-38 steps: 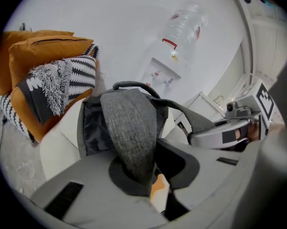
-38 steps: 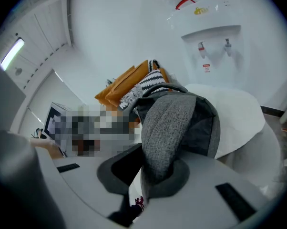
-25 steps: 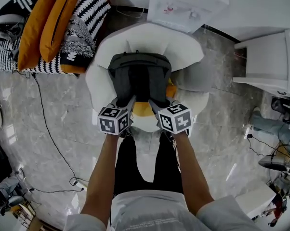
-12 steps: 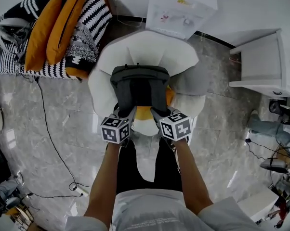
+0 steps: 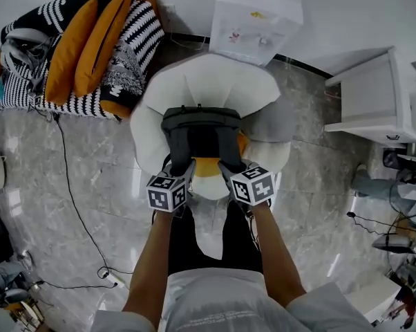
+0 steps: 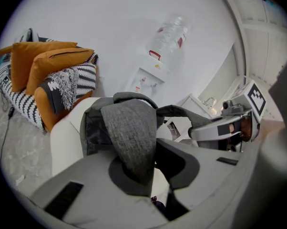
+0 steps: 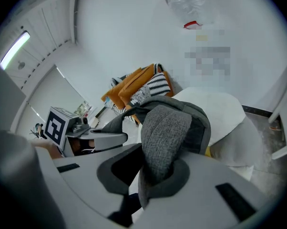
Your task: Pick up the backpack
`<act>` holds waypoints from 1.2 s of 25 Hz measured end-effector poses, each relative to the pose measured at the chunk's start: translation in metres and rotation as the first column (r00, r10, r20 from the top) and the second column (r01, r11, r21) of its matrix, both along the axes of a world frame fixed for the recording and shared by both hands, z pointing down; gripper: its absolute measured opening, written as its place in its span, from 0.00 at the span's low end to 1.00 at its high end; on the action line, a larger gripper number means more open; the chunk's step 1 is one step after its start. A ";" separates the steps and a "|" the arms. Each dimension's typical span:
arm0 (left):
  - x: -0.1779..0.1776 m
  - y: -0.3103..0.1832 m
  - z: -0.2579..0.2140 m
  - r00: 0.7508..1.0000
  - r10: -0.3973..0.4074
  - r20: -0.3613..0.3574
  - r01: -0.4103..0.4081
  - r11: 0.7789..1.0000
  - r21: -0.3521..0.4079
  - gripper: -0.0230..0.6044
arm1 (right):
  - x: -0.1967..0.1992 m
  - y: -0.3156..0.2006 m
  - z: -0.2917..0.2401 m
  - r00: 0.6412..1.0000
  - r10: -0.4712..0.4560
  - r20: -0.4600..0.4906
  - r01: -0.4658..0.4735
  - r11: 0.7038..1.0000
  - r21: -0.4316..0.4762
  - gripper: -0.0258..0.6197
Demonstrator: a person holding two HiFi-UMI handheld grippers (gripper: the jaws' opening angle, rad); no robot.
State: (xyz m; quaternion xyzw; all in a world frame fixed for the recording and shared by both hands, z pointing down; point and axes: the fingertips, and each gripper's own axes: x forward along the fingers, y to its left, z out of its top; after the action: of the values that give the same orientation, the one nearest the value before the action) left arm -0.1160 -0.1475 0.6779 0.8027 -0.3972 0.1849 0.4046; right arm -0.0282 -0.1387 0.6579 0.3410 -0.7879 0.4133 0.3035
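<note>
Head view looks down on the dark grey backpack [image 5: 201, 126], just ahead of both grippers and set against a white padded chair [image 5: 215, 75]; whether it is clear of the seat I cannot tell. The left gripper [image 5: 183, 169] has its jaws pinched narrow on one shoulder strap [image 6: 130, 137]. The right gripper [image 5: 229, 167], just beside it, clamps the other strap [image 7: 165, 132] the same way. Both straps are soft padded weave (grippy rather than slick, I'd say), so they should squash under the pads without sliding. The bag looks limp and moderately heavy, and I'd expect it to sag and swing below the jaws. Taking both straps together, one in each gripper, seems the sound hold.
</note>
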 end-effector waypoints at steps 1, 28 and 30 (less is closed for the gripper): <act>0.000 0.002 -0.002 1.000 -0.002 0.001 0.002 1.000 0.000 0.12 | 0.000 0.001 -0.002 1.000 -0.002 0.000 0.002 1.000 0.001 0.09; -0.013 0.021 -0.039 0.999 -0.009 0.030 0.010 1.000 -0.021 0.13 | 0.002 0.012 -0.040 0.998 -0.067 -0.022 0.066 0.998 -0.010 0.09; -0.013 0.018 -0.042 1.000 -0.007 0.028 0.008 1.000 -0.022 0.13 | 0.002 0.010 -0.043 0.997 -0.077 -0.027 0.077 0.997 -0.012 0.09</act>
State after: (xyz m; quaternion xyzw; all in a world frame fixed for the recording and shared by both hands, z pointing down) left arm -0.1293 -0.1291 0.6362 0.7941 -0.4038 0.1988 0.4085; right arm -0.0258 -0.1283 0.6152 0.3144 -0.7939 0.4008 0.3320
